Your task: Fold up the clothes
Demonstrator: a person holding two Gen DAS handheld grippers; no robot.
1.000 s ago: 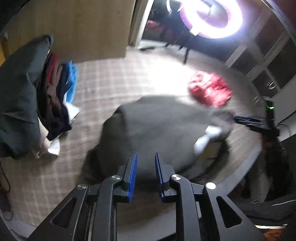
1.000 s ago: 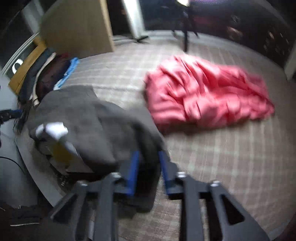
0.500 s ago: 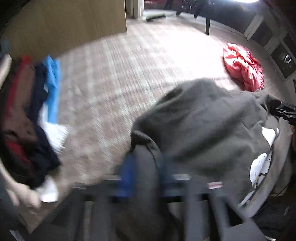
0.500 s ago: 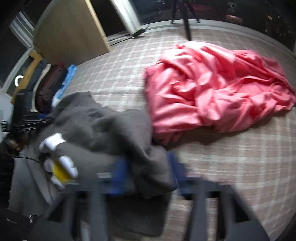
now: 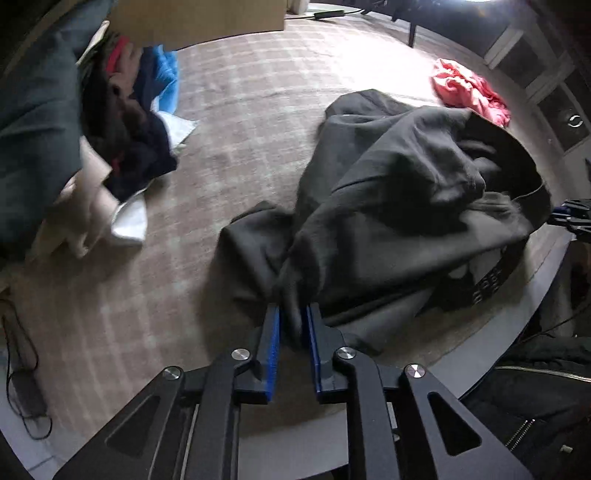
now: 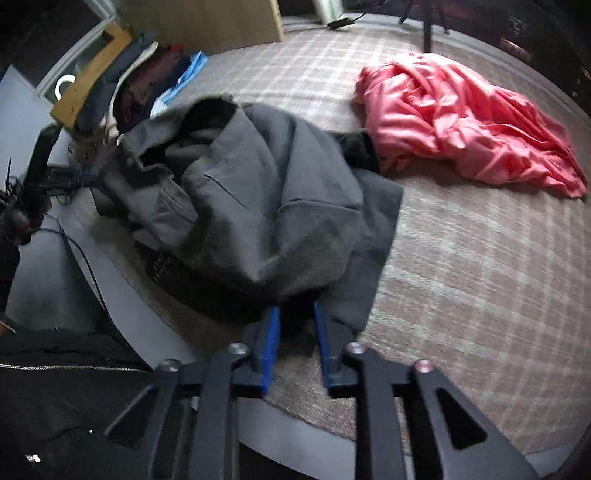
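At the near edge of the counter (image 5: 110, 332), which is covered with a pale checked cloth, the left tongs (image 5: 293, 328) are pointing steeply down with a bunched fold of the dark grey garment (image 5: 388, 206) sitting between the blue pads (image 5: 272, 347); the jaws are opening, yet the cloth is still pinched in the narrow gap. In the right wrist view the right tongs (image 6: 294, 325) are likewise angled down at the near hem of the same garment (image 6: 266, 206), their jaws opening too, and dark cloth is lying between the blue pads (image 6: 269, 343), though it cannot be told for sure whether they are pressing on it. The garment itself is lying crumpled in a heap on the near part of the counter, stretching between the two tongs, with folds piling over one another and a darker lining showing at its opening. Just beyond it, toward the right side, a pink cloth (image 6: 465, 122) is lying rumpled on the checked surface, one dark corner of the garment touching its edge. Farther off on the left side, a pile of clothes (image 5: 122, 122) in dark red, navy, blue and white is heaping against a tan board (image 5: 199, 18). At the far edge, a dark stand leg (image 6: 428, 26) is rising from the counter's rim.
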